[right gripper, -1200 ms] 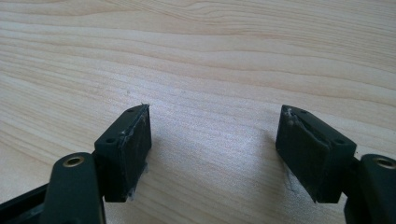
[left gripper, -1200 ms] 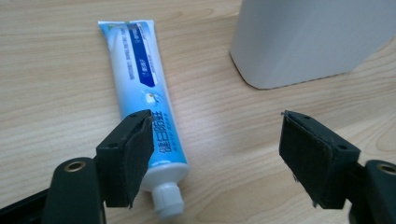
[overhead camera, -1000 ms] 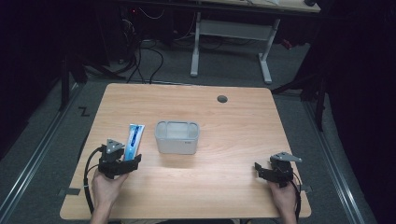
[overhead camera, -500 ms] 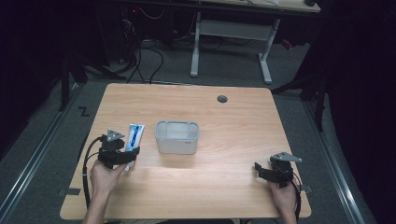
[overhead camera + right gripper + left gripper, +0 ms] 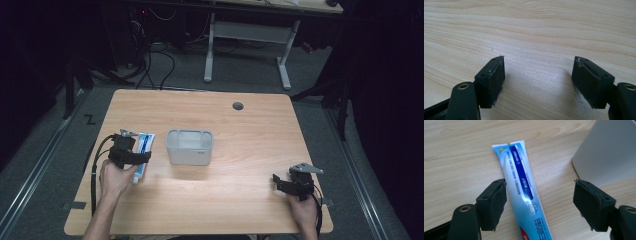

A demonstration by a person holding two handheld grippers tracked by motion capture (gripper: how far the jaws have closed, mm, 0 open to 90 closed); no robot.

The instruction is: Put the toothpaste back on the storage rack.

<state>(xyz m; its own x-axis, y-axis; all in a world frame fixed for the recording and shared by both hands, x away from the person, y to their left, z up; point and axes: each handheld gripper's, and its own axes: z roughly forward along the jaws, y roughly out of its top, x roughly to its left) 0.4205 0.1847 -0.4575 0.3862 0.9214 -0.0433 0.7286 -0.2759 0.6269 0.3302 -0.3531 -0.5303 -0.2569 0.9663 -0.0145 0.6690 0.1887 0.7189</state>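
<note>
Left gripper (image 5: 540,202): jaws spread wide, straddling the toothpaste tube (image 5: 522,187) without clamping it; the left pad sits just beside the tube's edge, the right pad well clear of it.

Toothpaste tube: blue and white, flat on the table, crimped end pointing away from the person, cap end toward the hand; lies just left of the grey bin (image 5: 189,146).

Right gripper (image 5: 539,82): jaws wide, nothing between them, bare wood beneath; held at the table's near right corner (image 5: 296,182), well apart from the tube and the bin.

Surface: light wood-grain table (image 5: 250,130) with a round cable hole (image 5: 238,106) near the far edge.

Room: dark; grey floor, cables and a white desk frame (image 5: 247,35) beyond the table.

Change against the earlier frames: the left gripper has moved forward over the tube, which has not shifted; right gripper and bin unchanged.
</note>
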